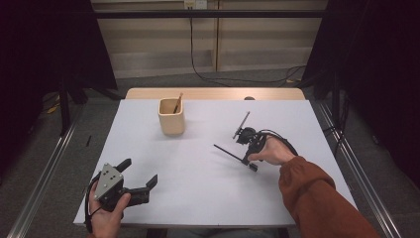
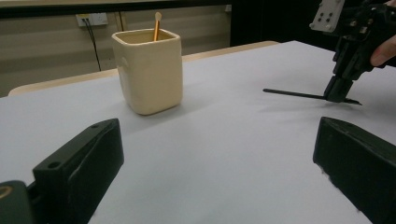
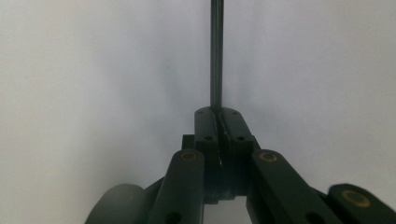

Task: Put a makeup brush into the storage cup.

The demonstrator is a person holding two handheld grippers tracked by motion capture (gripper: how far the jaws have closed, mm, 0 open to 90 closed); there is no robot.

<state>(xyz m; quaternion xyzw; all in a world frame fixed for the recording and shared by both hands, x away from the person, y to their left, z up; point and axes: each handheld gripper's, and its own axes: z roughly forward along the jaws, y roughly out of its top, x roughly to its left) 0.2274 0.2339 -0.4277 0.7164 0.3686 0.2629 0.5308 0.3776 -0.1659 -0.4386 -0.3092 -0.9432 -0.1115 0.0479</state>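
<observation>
Right gripper pinching thin black stick, lying seemingly flat on white table, long axis running up-left, left gripper spread wide.

The table has a smooth, matt white top, like paper or laminate, with a pale wood edge at the far side. The cup looks like cream ceramic or plastic, smooth with a faint sheen; the stick in it looks like light wood. The rod is thin, black and slightly glossy. Both grippers, left and right, are matt black plastic with brass-coloured pins; the left carries a dull grey metal plate. The sleeve is rust-coloured cloth, soft and matt.
</observation>
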